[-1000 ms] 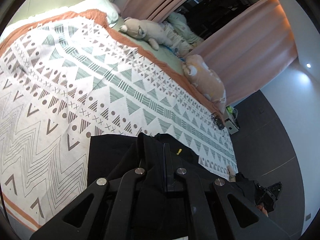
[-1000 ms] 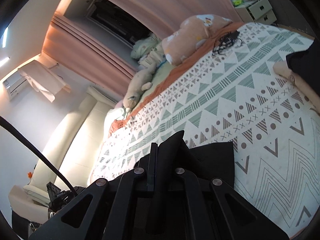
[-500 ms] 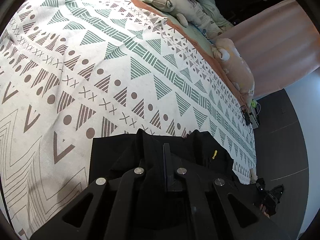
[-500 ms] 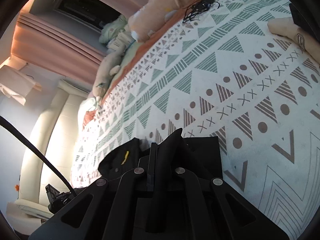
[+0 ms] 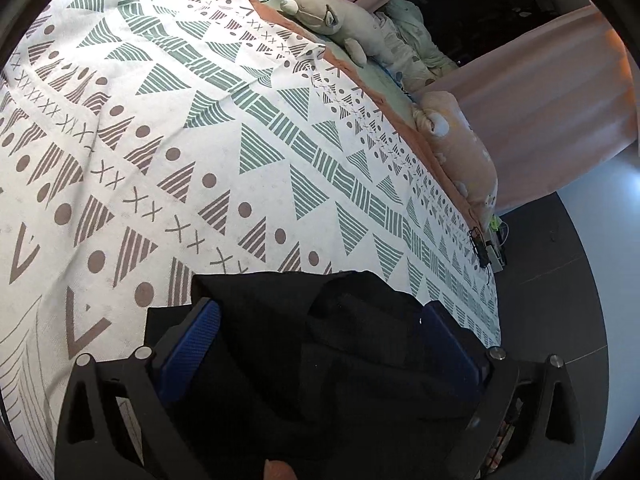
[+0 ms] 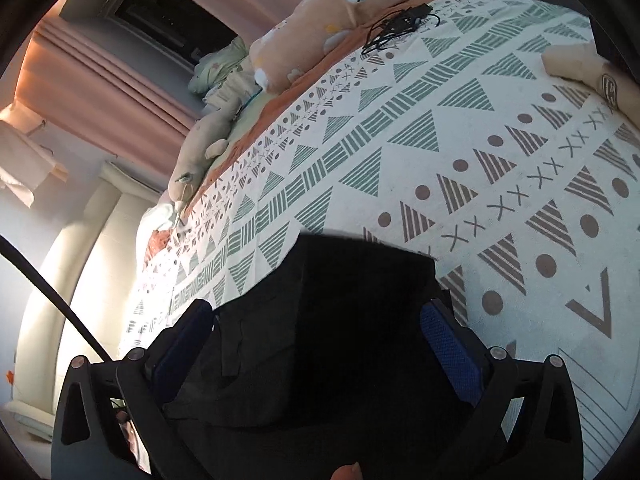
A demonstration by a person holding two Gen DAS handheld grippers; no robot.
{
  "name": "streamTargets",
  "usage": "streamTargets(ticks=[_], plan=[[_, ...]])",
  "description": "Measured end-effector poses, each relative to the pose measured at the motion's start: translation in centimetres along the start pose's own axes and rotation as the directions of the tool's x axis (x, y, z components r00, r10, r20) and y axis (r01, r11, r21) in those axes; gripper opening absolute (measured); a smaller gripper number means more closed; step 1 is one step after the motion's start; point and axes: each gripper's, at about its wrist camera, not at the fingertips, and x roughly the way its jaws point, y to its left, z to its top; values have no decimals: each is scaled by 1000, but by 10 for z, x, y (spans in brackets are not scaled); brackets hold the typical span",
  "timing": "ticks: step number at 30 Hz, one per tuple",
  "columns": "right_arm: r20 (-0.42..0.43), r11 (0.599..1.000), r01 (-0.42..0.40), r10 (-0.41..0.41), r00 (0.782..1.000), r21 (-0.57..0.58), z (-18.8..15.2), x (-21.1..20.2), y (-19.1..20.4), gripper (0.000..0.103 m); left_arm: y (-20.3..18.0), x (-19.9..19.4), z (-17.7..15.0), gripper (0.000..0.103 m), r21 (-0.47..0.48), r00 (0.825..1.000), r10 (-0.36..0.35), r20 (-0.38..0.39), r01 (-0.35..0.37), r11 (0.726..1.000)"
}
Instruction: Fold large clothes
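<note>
A black garment (image 5: 320,344) lies on the patterned bedspread (image 5: 200,140) at the near edge of the bed. My left gripper (image 5: 324,316) is open, its blue-padded fingers (image 5: 192,344) spread wide on either side of the cloth. The same garment shows in the right wrist view (image 6: 340,320), and my right gripper (image 6: 320,316) is open over it, its blue pads (image 6: 452,352) apart. Neither gripper holds the cloth. Its near part is hidden under the grippers.
Plush toys (image 5: 332,20) and a peach pillow (image 5: 464,160) line the far side of the bed by pink curtains (image 5: 540,92). A black cable (image 6: 396,28) lies on the bedspread. A person's forearm (image 6: 588,68) rests at the right. Dark floor (image 5: 552,300) lies beyond the bed's end.
Both grippers were shut on the black garment and held it up; they have moved down to the bed and opened, and the garment now lies on the bedspread.
</note>
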Motion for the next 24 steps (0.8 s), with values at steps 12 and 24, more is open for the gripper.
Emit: streamTargets(ticks=[12,24], plan=[[63,988,44,-35,997,-150,-50,-67,31,103,6,-81,-42,103,33,993,-5,122,1,999],[24,946,108,-105,994,-304,-127,-96,83,103,23,-133,-109,102,77,986,28,162,-41,996]])
